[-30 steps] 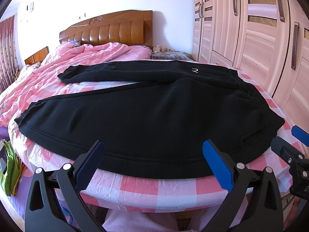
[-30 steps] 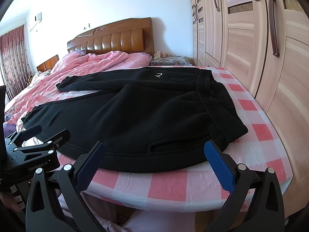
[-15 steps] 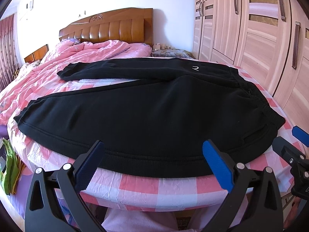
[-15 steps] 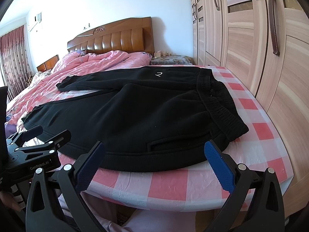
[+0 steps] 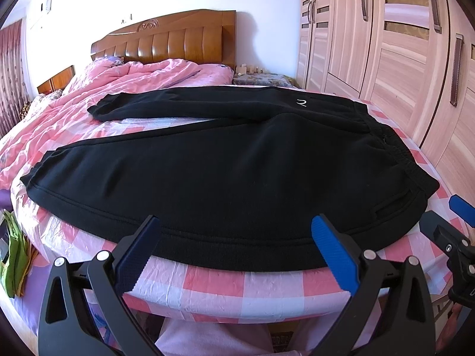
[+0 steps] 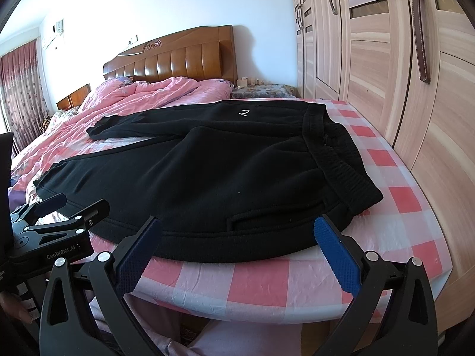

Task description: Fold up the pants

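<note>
Pink quilt lies before wooden headboard.

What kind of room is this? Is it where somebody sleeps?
Most likely a bedroom. There is a bed with a wooden headboard and a rumpled pink quilt, and tall wardrobe doors line the wall beside it. Black pants lie spread on the bed.

So the black pants are lying flat on the bed with its pink checkered sheet, waistband toward the wardrobe side and both legs stretching off to the left toward the rumpled pink duvet. The right hand-held gripper sits spread wide at the near hem, not touching the fabric. The left hand-held gripper pokes in from the left near the lower leg, its fingers apart too.
</note>
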### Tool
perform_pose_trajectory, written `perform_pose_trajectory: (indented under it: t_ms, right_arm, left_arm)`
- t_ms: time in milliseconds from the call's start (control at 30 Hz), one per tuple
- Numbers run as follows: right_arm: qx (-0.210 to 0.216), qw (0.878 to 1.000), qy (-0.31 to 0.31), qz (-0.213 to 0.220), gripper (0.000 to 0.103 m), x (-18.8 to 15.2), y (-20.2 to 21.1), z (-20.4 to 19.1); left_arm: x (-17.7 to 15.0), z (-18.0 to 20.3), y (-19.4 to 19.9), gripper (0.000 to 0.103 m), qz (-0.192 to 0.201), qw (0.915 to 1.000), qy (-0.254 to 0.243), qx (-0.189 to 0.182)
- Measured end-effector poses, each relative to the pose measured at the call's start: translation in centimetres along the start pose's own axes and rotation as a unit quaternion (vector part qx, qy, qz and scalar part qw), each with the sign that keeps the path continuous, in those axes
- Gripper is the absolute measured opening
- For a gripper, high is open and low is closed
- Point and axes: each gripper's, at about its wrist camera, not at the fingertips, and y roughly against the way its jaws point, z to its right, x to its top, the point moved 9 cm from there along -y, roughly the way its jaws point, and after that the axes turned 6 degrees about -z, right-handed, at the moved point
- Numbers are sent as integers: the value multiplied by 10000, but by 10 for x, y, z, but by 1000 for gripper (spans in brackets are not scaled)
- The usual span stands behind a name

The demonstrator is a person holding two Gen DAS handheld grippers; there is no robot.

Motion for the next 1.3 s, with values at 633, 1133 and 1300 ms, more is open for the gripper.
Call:
perform_pose_trajectory:
  t_ms: [633, 1133, 1300]
  right_arm:
    - [371, 9958, 241, -799, 99, 160, -126, 61]
    - [997, 9672, 1178, -2018, 99, 254, -341, 110]
    - [1466, 9505, 1563, -2251, 99, 253, -362, 103]
  left_arm:
    - [136, -28, -66, 101, -427, 9938, -265, -994]
    - [294, 16, -279, 101, -1087, 9406, -2354, -2192]
    - [288, 47, -304, 101, -1339, 8899, -3539, -2548]
